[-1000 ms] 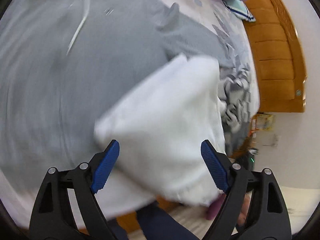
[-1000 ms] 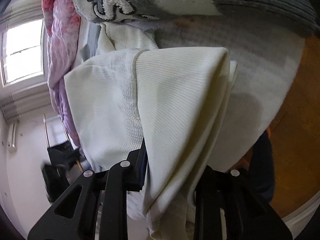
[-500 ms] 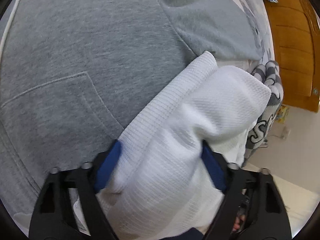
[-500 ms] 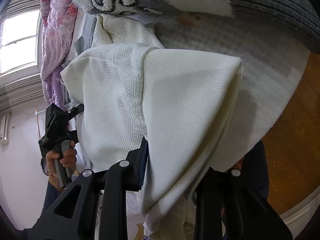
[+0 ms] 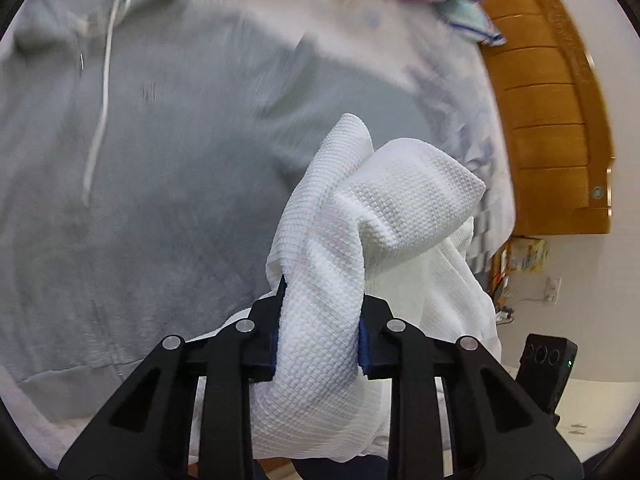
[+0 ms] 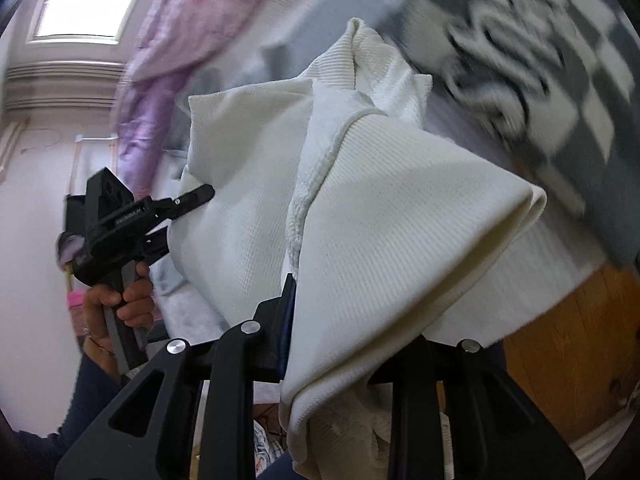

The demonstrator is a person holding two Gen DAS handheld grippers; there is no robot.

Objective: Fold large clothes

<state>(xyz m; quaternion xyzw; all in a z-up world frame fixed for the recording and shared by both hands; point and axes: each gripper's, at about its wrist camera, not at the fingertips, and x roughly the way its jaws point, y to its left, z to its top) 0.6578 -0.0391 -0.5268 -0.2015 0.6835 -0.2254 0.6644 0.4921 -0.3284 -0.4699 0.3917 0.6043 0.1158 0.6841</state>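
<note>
In the left wrist view, the left gripper is closed on a bunched fold of the white waffle-knit garment, which fills the lower centre of the frame. Behind it, a grey hooded sweatshirt with a white drawstring lies spread across the left side. A wooden headboard stands at the right edge. In the right wrist view, the right gripper clamps the same garment at the centre. A pink floral quilt is at the upper left, and a grey and white checkered blanket is at the upper right.

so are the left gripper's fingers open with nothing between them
No, the left gripper has its fingers closed on a bunched fold of the white garment, which fills the gap between them.
</note>
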